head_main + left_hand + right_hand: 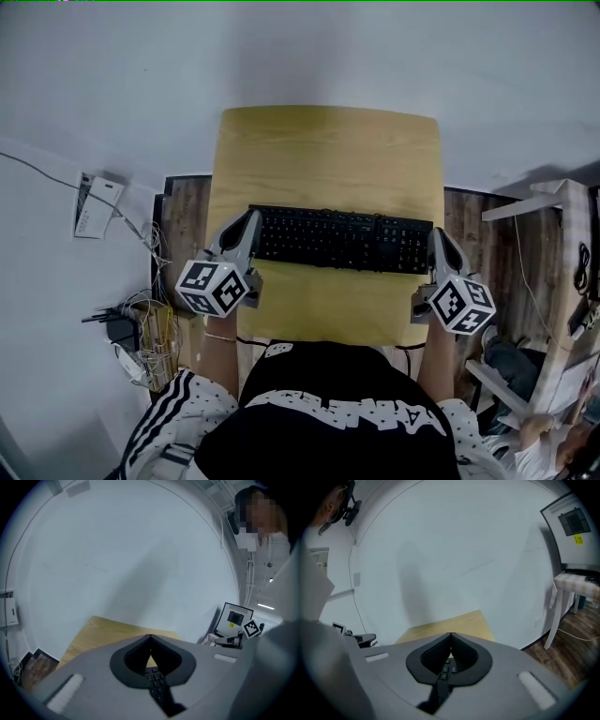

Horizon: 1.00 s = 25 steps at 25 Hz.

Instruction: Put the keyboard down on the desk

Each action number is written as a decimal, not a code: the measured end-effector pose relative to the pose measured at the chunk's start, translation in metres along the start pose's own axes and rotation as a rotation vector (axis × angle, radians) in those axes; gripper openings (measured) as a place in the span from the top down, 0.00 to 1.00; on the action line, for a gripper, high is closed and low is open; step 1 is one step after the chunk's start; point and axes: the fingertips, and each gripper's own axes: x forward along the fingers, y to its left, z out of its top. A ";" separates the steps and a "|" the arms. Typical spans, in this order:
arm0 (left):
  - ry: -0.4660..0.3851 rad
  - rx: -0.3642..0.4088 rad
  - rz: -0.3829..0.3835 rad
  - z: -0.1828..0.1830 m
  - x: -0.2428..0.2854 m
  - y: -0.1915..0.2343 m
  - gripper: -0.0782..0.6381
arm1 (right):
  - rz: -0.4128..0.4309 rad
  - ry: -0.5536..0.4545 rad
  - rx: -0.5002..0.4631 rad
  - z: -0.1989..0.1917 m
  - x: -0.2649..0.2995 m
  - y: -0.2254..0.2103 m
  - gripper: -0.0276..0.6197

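Note:
A black keyboard (342, 239) lies crosswise over the near half of the light wooden desk (328, 155). My left gripper (248, 228) is shut on its left end and my right gripper (436, 246) is shut on its right end. In the left gripper view the jaws meet at their tips (150, 637), with the keyboard's keys (156, 686) showing in the gap below them. The right gripper view shows the same: tips together (451, 634) over a strip of keys (444, 672). Whether the keyboard rests on the desk or hangs just above it, I cannot tell.
The desk backs onto a white wall. At the left are a white box (97, 206) and a tangle of cables (141, 328). A white rack (553, 281) stands on the wooden floor at the right. The person's torso is close to the desk's front edge.

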 end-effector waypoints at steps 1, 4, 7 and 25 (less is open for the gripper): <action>-0.003 0.009 -0.002 0.005 0.000 -0.002 0.89 | 0.013 -0.012 -0.004 0.007 -0.001 0.005 0.94; -0.006 0.036 -0.007 0.018 -0.003 -0.011 0.89 | 0.048 -0.037 -0.016 0.021 -0.006 0.019 0.94; -0.002 0.072 -0.008 0.026 -0.007 -0.021 0.89 | 0.068 -0.051 -0.033 0.030 -0.013 0.028 0.94; -0.039 0.163 -0.052 0.067 -0.026 -0.062 0.89 | 0.182 -0.137 -0.095 0.074 -0.046 0.076 0.94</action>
